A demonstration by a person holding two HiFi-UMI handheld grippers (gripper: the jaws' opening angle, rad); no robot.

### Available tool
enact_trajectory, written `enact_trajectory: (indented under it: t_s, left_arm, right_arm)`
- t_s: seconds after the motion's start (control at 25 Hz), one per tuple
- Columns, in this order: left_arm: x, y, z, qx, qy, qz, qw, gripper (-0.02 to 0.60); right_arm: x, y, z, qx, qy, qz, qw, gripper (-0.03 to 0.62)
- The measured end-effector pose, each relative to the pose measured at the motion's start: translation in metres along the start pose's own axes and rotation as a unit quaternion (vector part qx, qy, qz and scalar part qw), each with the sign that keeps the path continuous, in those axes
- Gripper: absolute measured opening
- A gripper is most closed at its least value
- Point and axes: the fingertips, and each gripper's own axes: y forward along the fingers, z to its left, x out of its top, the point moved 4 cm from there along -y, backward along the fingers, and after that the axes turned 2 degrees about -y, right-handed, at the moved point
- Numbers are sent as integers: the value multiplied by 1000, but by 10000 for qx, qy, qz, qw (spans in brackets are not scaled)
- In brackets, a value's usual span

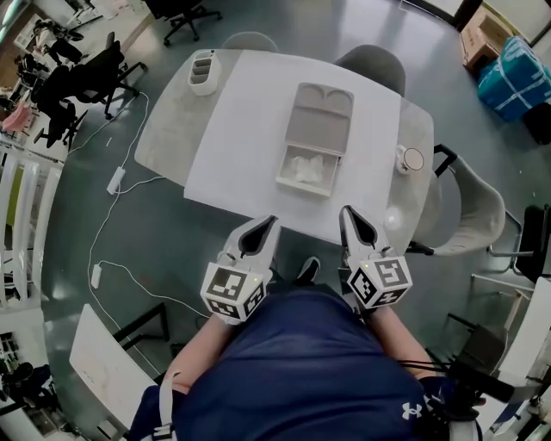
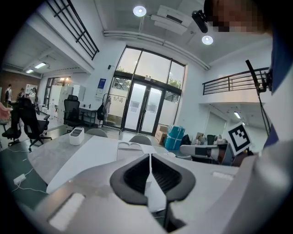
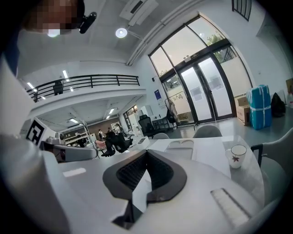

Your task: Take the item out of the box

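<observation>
Left gripper [image 1: 263, 226] and right gripper [image 1: 351, 215] hover clenched and empty at the table's [image 1: 168, 121] near edge, so open one wide, then descend squarely over the box's [image 1: 324, 116] white item [image 1: 305, 168].

A glossy dark grey floor [image 1: 155, 258] spreads under a pale grey table with rounded corners [image 1: 168, 121]. Two light grey round-backed chairs [image 1: 372, 62] stand at its far edge, and a third grey chair [image 1: 469, 207] at its right side. Black wheeled office chairs [image 1: 86, 82] cluster at the left, near a white cable with plug blocks [image 1: 114, 180] that trails over the floor. A brown cardboard box [image 1: 479, 39] and a blue wrapped bundle [image 1: 516, 73] sit at the far right. Tall glass doors in dark frames [image 2: 144, 112] let daylight through the white wall. Round ceiling lamps [image 2: 139, 11] glow above, and a black-railed mezzanine balcony [image 2: 233, 82] runs along one side.
</observation>
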Motion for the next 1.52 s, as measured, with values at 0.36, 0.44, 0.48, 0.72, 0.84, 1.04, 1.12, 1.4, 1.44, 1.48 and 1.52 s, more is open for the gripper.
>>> enact_trajectory:
  t_s: [0.36, 0.44, 0.48, 0.72, 0.84, 1.04, 1.12, 1.4, 1.44, 1.48, 1.52]
  left_arm:
    - [12, 39, 29, -169, 56, 220, 9996, 14]
    - [15, 51, 38, -303, 113, 312, 9990, 14]
    - [17, 57, 41, -381, 173, 343, 9985, 14]
    - [26, 93, 63, -797, 457, 564, 9942, 14]
    - [22, 113, 75, -903, 633, 736, 9912, 14]
    - [7, 149, 86, -1099, 969, 1133, 9827, 14]
    - [3, 163, 87, -1193, 1175, 1212, 9784, 14]
    - [-34, 205, 85, -1507, 1887, 1802, 9535, 68]
    - [-45, 211, 85, -1537, 1952, 2050, 9467, 75]
    - [-58, 216, 85, -1576, 2002, 2376, 9374, 77]
    - [-73, 220, 85, -1632, 2030, 2773, 9248, 77]
  right_arm:
    - [9, 24, -19, -353, 91, 40, 9993, 2]
    - [12, 30, -24, -528, 135, 16, 9985, 2]
    - [14, 33, -25, -609, 156, 4, 9980, 2]
    - [21, 48, -28, -1068, 238, -46, 9940, 2]
    - [21, 52, -30, -1302, 306, -27, 9910, 2]
    - [23, 52, -40, -1645, 405, -72, 9855, 2]
    - [22, 48, -43, -1771, 449, -101, 9831, 2]
    - [14, 32, -54, -2141, 615, -137, 9748, 2]
    - [12, 29, -55, -2197, 647, -137, 9733, 2]
    - [9, 26, -57, -2246, 686, -132, 9719, 2]
    - [5, 23, -59, -2292, 737, -120, 9705, 2]
